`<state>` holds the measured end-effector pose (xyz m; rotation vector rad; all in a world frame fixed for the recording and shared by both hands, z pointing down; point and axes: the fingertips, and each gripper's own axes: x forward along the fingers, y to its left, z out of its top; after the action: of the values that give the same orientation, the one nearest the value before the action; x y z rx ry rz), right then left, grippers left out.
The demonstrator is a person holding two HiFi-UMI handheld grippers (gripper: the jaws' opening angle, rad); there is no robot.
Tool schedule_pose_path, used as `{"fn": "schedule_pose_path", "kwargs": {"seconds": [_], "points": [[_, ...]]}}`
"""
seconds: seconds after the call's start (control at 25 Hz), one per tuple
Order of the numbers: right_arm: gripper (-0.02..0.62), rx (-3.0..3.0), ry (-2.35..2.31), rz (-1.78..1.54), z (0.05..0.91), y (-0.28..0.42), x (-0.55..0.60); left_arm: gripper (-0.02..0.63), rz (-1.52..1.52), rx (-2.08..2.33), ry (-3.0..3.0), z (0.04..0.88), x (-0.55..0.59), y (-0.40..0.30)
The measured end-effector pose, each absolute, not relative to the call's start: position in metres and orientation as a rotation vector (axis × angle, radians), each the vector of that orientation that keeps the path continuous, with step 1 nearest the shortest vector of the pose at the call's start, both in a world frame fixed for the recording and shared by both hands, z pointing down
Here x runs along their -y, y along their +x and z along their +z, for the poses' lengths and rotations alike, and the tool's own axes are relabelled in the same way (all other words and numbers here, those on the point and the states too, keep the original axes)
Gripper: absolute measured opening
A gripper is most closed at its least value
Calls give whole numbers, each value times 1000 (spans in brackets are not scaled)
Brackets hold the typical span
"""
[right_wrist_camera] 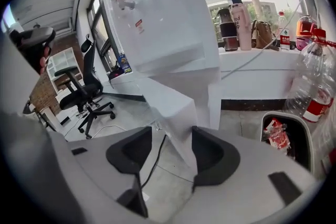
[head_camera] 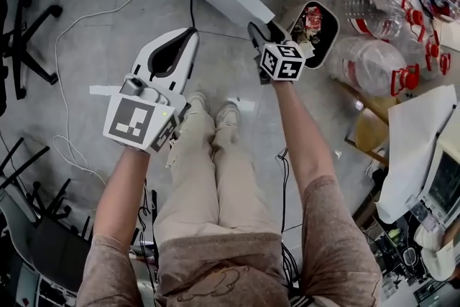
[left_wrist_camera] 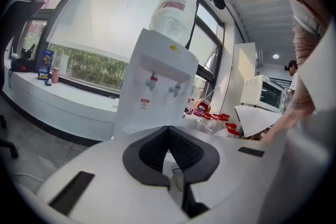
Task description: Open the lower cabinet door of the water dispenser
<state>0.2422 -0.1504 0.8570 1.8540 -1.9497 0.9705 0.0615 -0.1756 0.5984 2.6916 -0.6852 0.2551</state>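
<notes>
Left gripper (head_camera: pixel 188 34): jaws closed tip to tip, nothing between them, held off to the left in front of the water dispenser (left_wrist_camera: pixel 155 92) and touching nothing.

Dispenser: upright against the window wall, with a big bottle (left_wrist_camera: pixel 173 5) on top. The lower cabinet door (right_wrist_camera: pixel 176 107) stood swung out from the body, at an angle towards the person. Judged partly open, not fully.

Right gripper (right_wrist_camera: pixel 169 136): jaws wide. The door's free edge sat between them, close to the right-hand jaw. No clamp on it that I could see.

Floor: a black cable (right_wrist_camera: pixel 152 165) ran under the door's path. An open bin (head_camera: pixel 327 29) with wrappers stood just right of the dispenser, and empty bottles (head_camera: pixel 366 61) lay beyond it.

Risks noted:
- With the jaws this wide, a pull could let the thin door edge slide out, and the door might swing back.
- Closing the jaws off-centre could twist the panel or strain the hinge.
- A hard sideways pull could rock the dispenser, which looked top-heavy with the bottle on it.
- The low corner of the door might catch the cable.
- A wide swing of the right arm could knock the bin or the bottles.
</notes>
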Motion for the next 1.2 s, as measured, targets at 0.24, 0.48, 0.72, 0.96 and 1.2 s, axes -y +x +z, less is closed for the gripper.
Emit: {"fn": "schedule_pose_path", "kwargs": {"seconds": [0.24,0.48,0.72,0.96,1.2], "points": [[212,1956,1734,999,858,200,128,17,249,740,2660,589,171,37],[193,1982,1591,1008,860,154,113,17,265,808,2617,585,165,6],[187,2011,1462,1024,862,114,104,17,248,891,2577,580,162,-23],[186,2086,1308,1007,858,69,105,17,218,986,2526,577,164,-50],[180,2154,1204,1001,857,26,111,17,228,1067,2475,581,158,-82]]}}
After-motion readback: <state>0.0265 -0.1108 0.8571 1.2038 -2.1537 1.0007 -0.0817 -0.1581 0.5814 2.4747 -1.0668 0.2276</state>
